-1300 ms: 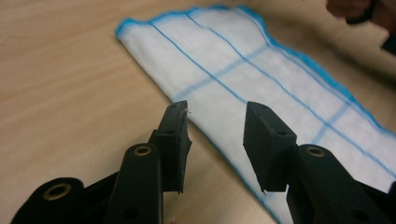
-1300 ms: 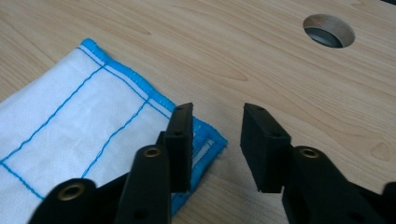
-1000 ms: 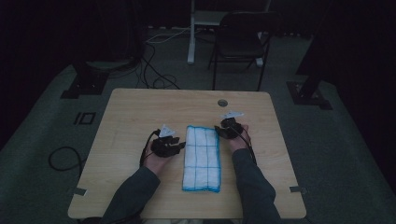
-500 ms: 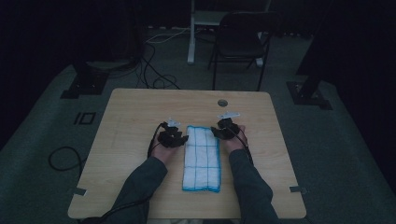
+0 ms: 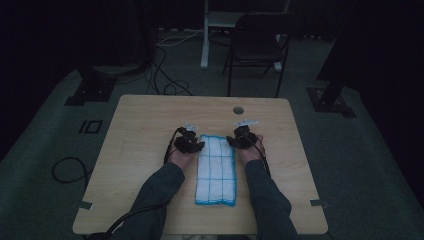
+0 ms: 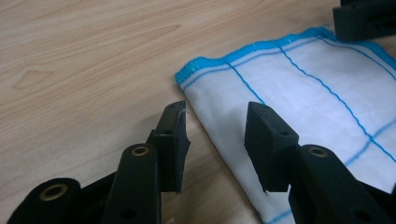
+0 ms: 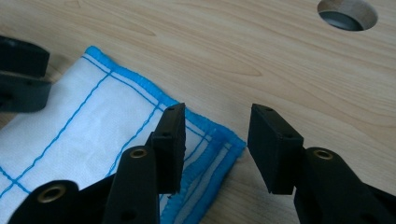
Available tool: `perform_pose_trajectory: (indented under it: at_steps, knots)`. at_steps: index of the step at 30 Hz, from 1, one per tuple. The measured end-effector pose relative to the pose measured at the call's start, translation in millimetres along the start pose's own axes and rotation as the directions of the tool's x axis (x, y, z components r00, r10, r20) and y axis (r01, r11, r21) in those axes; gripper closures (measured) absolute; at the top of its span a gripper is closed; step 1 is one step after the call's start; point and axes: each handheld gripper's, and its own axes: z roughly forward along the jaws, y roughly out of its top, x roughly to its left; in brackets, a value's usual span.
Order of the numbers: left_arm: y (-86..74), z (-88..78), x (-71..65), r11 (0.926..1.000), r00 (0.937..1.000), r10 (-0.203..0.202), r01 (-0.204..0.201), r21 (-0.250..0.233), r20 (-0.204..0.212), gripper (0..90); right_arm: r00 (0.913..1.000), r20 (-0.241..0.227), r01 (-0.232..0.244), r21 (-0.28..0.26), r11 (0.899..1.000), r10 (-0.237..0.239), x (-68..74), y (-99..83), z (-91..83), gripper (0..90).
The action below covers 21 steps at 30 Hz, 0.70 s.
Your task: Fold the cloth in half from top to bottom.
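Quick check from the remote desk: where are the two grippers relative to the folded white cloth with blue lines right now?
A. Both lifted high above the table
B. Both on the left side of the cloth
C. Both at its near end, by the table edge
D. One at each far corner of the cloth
D: the left gripper and right gripper flank the far corners of the cloth, jaws open.

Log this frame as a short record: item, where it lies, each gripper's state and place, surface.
item: folded white cloth with blue grid lines and blue hem
lies: flat on the wooden table, long side running away from the person
left gripper: open, at the cloth's far left corner, folded edge between its jaws, not pinched
right gripper: jaws just been opening, astride the far right corner
table feature: round hole
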Motion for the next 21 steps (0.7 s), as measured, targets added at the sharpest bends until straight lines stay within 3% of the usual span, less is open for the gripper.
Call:
perform_pose_trajectory:
  at_steps: [8,11,13,18,21]
  knots:
    - [4.3,9.5,1.2,0.9996,0.9997,-0.015,0.015,0.022,-0.02,58.5,0.9998,0.018,0.003,0.047,0.999,-0.004,1.7,-2.9,8.7,54.2]
    - [6.6,11.3,0.5,0.9996,0.9996,0.002,-0.001,0.03,-0.027,58.0,0.9996,0.026,0.01,0.065,0.998,-0.012,2.7,-4.1,11.3,54.1]
    - [9.1,13.2,0.7,0.9993,0.9993,0.01,-0.009,0.036,-0.036,56.1,0.9995,0.024,-0.021,0.072,0.997,0.019,1.1,-4.1,12.5,52.7]
    - [11.2,15.4,1.5,0.9991,0.9988,0.021,-0.019,0.037,-0.044,54.7,0.9991,0.035,-0.027,0.081,0.996,0.024,1.3,-3.2,12.8,52.1]
    - [12.2,16.9,1.7,0.9991,0.9987,0.025,-0.024,0.034,-0.044,54.7,0.9992,0.032,-0.027,0.088,0.996,0.025,3.5,-2.3,12.6,58.7]
